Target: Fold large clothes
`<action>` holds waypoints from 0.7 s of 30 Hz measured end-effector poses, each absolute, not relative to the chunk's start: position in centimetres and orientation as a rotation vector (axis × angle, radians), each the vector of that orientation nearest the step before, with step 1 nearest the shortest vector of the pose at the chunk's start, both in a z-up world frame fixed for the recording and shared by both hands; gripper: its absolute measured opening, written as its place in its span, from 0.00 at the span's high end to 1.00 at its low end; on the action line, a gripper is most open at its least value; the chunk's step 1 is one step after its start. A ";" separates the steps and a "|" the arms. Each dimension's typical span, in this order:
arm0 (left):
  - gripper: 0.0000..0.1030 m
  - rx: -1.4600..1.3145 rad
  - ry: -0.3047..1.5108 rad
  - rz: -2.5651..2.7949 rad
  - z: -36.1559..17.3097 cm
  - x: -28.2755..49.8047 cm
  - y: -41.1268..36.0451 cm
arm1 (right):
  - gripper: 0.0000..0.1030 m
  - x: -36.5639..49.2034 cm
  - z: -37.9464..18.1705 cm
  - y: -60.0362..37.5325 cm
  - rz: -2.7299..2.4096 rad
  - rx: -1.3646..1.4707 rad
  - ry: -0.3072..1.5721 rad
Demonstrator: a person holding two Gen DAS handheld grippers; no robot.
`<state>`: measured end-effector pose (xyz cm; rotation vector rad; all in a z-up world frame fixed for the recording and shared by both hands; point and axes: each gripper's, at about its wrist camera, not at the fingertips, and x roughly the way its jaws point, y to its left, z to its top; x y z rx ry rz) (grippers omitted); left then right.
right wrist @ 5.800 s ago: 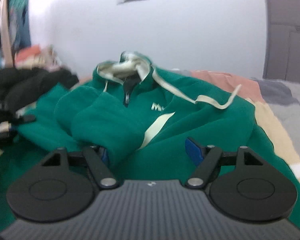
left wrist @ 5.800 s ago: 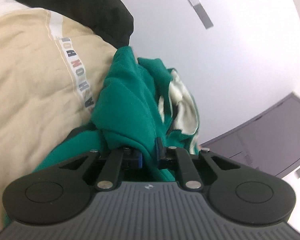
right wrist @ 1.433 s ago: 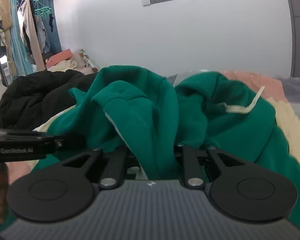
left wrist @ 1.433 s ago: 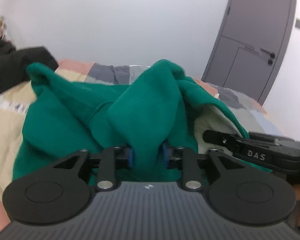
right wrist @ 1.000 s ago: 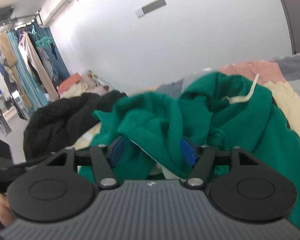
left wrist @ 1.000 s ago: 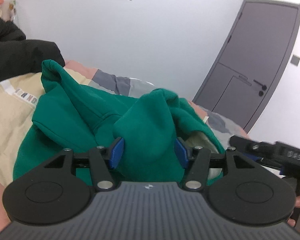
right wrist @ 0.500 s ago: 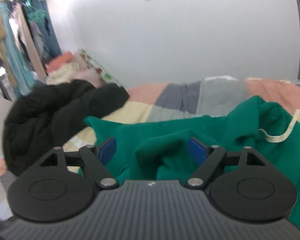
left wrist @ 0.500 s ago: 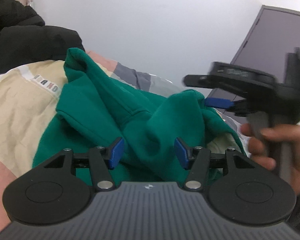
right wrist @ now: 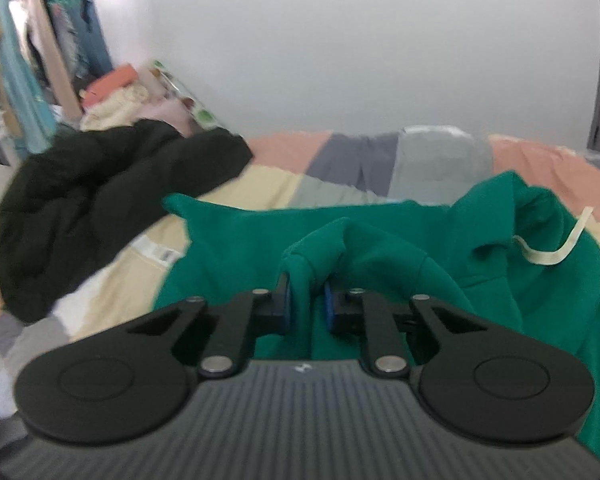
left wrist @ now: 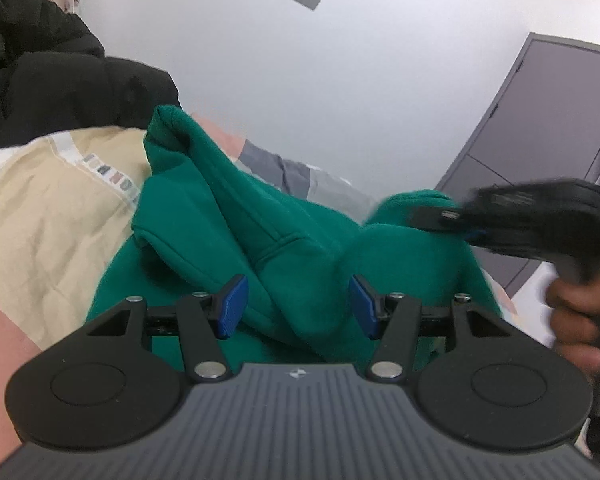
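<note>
Now right gripper (right wrist: 306, 300) jaws just closed, pinching fold of green hoodie (right wrist: 400, 248) rumpled on bed (right wrist: 260, 184); half second ago spread. Left gripper (left wrist: 298, 306) jaws spread, fabric loose between. Regrasp made; next fold possible

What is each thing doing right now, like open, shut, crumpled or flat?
Green fleece hoodie: crumpled on the bed, not yet folded.
Black puffy jacket: heaped beside it.
Left gripper: jaws open, fabric between them.
Right gripper: jaws just closed, pinching a hoodie fold.
Grey door: shut.
</note>
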<state>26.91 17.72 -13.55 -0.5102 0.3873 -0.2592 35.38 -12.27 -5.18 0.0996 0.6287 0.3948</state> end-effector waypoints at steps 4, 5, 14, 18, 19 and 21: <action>0.40 -0.515 0.356 -0.275 -13.0 26.0 17.6 | 0.82 30.3 -3.6 -13.8 0.432 0.079 0.582; 0.40 -0.511 0.348 -0.282 -12.8 25.7 17.4 | 0.82 29.1 -3.6 -14.1 0.436 0.079 0.584; 0.40 -0.459 0.332 -0.331 -11.9 24.1 15.1 | 0.79 21.4 -7.6 -18.5 0.421 0.125 0.753; 0.40 -0.462 0.332 -0.359 -11.6 23.9 14.1 | 0.60 20.5 -8.2 -20.3 0.417 0.166 0.823; 0.40 -0.462 0.329 -0.365 -11.5 23.8 13.9 | 0.53 20.2 -8.0 -20.6 0.418 0.156 0.819; 0.40 -0.453 0.318 -0.384 -11.2 23.6 13.5 | 0.50 19.7 -7.3 -21.2 0.424 0.153 0.806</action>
